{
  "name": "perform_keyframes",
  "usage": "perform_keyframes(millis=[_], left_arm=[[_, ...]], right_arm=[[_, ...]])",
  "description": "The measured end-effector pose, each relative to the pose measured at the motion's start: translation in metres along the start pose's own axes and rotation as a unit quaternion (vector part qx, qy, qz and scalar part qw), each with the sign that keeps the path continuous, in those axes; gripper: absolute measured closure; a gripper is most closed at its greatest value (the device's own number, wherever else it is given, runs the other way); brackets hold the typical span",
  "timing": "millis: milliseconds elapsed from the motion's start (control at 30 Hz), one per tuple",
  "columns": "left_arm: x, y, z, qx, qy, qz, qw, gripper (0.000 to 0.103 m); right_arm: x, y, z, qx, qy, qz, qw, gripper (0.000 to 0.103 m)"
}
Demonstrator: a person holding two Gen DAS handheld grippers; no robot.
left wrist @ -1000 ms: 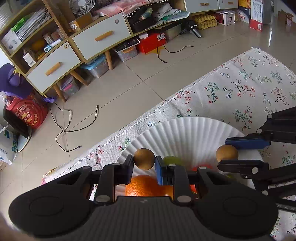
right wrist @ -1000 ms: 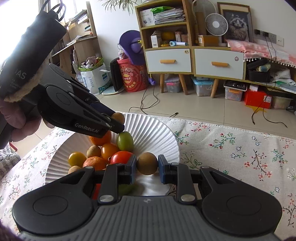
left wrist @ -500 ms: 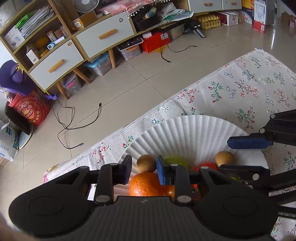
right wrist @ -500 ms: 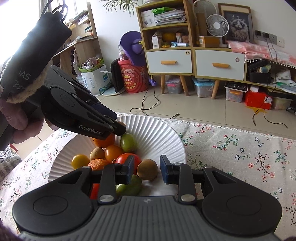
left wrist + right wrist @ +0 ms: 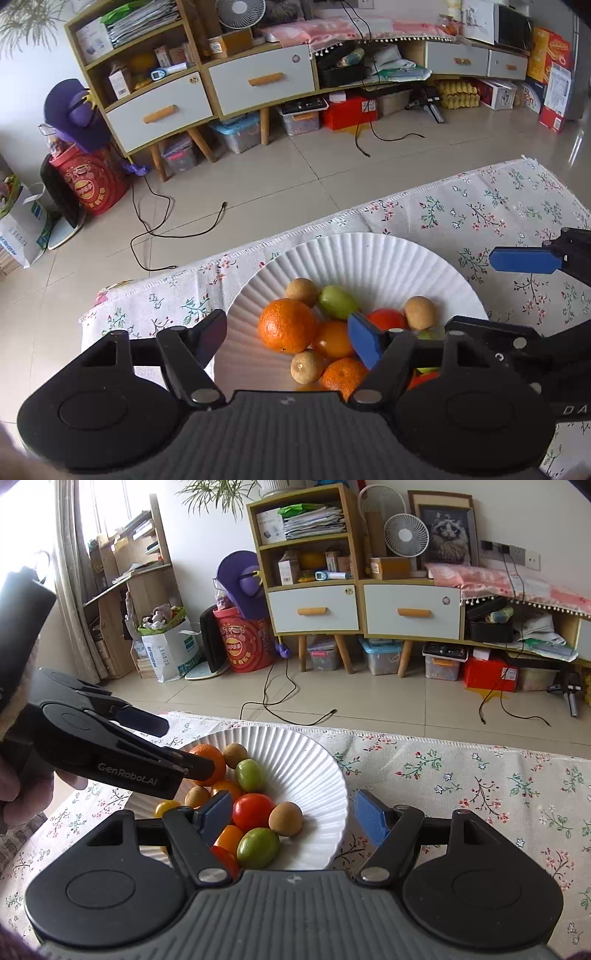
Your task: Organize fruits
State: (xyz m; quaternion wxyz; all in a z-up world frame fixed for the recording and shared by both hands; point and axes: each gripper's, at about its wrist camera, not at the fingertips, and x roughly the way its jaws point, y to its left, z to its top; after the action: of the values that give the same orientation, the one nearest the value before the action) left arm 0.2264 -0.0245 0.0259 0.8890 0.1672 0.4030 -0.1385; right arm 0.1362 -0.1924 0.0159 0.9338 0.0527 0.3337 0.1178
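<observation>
A white paper plate (image 5: 369,251) on the flowered tablecloth holds several fruits: a big orange (image 5: 287,325), a green fruit (image 5: 337,302), a red tomato (image 5: 384,319) and small brown round fruits (image 5: 302,291). My left gripper (image 5: 287,338) hovers over the pile; its jaws are opening and nothing is between the pads. My right gripper (image 5: 293,814) is also opening over the plate's (image 5: 325,775) near right side. A brown fruit (image 5: 285,813) lies loose in the plate beneath its gap, touched by neither pad. Each view shows the other gripper: the left gripper (image 5: 177,744) and the right gripper (image 5: 472,291).
The flowered tablecloth (image 5: 480,775) stretches to the right of the plate. The table's far edge (image 5: 258,243) runs just behind the plate, with tiled floor, cables and a drawer cabinet (image 5: 406,609) beyond. A person's hand (image 5: 22,786) holds the left gripper.
Both grippers were shut on small brown fruits over the plate. Both have opened, and the fruits now lie in the plate. The left gripper has risen and drawn back.
</observation>
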Motion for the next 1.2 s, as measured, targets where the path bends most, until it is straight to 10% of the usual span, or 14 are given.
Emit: perform_keyframes(millis=[333,1200], left_arm=[[-0.044,0.004,-0.036,-0.095,-0.032,0.028,0.9946,0.001],[-0.11,-0.019,-0.119,-0.173,0.003,0.112,0.9785,0.001]], right_arm=[[-0.022,0.004,-0.003,0.03,0.012,-0.051,0.998,0.005],[-0.08,0.061,-0.063,-0.016,0.101,-0.142,0.985,0.001]])
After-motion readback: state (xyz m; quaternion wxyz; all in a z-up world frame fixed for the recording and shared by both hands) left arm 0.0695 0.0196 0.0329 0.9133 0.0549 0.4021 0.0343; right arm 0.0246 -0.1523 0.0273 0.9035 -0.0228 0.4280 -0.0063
